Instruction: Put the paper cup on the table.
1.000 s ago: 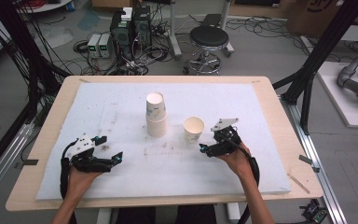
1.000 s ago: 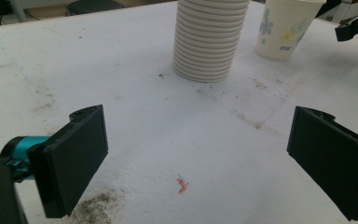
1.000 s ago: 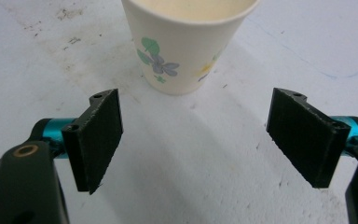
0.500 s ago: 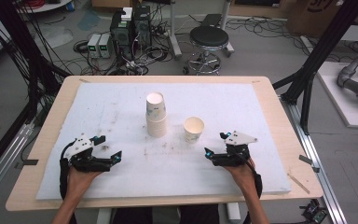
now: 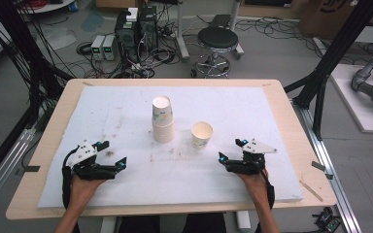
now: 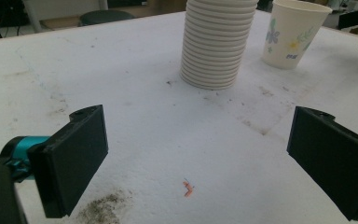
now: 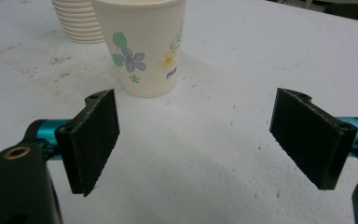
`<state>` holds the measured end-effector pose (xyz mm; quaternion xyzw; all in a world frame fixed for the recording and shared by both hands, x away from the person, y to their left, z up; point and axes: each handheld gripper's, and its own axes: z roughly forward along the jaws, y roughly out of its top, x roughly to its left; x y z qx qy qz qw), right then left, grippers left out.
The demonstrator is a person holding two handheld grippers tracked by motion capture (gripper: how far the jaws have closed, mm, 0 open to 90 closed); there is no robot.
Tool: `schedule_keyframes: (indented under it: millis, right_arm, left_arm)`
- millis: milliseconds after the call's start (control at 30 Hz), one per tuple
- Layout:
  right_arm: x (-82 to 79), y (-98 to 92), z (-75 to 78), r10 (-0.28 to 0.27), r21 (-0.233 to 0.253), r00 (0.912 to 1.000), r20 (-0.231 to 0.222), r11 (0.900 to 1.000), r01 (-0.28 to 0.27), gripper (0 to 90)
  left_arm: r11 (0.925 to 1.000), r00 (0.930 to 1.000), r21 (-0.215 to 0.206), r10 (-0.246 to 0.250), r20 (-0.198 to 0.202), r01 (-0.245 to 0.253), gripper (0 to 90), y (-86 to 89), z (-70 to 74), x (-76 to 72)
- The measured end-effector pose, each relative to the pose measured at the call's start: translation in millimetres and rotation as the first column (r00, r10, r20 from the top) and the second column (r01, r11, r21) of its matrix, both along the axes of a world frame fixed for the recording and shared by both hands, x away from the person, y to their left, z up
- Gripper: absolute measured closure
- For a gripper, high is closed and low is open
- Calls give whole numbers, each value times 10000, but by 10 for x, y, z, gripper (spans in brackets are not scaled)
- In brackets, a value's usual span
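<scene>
Flowered cup (image 7: 141,46) just beyond right gripper's (image 7: 196,140) spread, empty fingers.

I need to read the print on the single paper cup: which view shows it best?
The right gripper view: the single cup stands close, flowers sharp. The left gripper view has it small beside the cup stack; the high view shows mostly its rim.

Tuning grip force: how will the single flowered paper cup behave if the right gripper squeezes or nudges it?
The single cup looks like thin paper, open-topped and empty, so probably light and easily crushed. It stands upright on the white foam mat; a high nudge would likely tip it. The right gripper is open, not touching it.
</scene>
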<state>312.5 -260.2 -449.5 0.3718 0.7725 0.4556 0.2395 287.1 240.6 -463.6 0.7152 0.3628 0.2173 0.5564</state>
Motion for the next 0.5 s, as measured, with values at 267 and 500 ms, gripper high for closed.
schedule_keyframes:
  millis: [267, 500]
  right_arm:
    - [5, 5, -6, 199, -61, 9998, -65, 9998, -200, 159]
    - [-2, 10, -8, 250, -76, 9997, -22, 9997, -250, 159]
  left_arm:
    - [10000, 9996, -6, -22, 264, 22, 51, 9, -1, -27]
    - [10000, 9997, -47, 59, 233, -58, 51, 13, -1, -28]
